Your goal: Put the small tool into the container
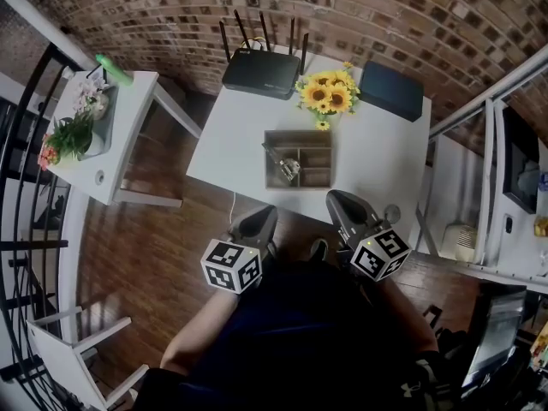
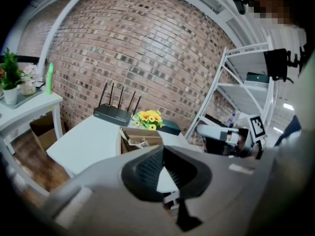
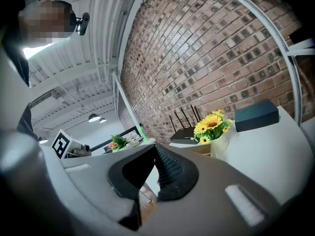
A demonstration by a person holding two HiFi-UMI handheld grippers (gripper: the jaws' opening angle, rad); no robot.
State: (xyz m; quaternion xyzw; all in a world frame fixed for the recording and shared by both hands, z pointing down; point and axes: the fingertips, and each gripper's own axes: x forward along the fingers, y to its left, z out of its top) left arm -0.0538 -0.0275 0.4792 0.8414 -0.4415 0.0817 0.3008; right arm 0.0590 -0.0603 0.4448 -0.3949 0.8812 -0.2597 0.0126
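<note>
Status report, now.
Left gripper shut, empty. Right gripper shut, empty. Both short of the wooden container. Small tool lies inside it. Nothing blocking.

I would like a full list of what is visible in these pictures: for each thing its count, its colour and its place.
table: one, white, in front of the person, by the brick wall
container: one, brown wood, with compartments, mid-table
small tool: one, metallic, inside the container, at its left side
router: one, black, with antennas, far left of the table
sunflowers: one bunch, yellow, just behind the container
box: one, dark blue, far right of the table
side table: one, white, to the left
potted plants: green with pink flowers, on the side table
chair: one, white, lower left
left gripper: one, grey, shut, empty, at the table's near edge
right gripper: one, grey, shut, empty, over the near edge
</note>
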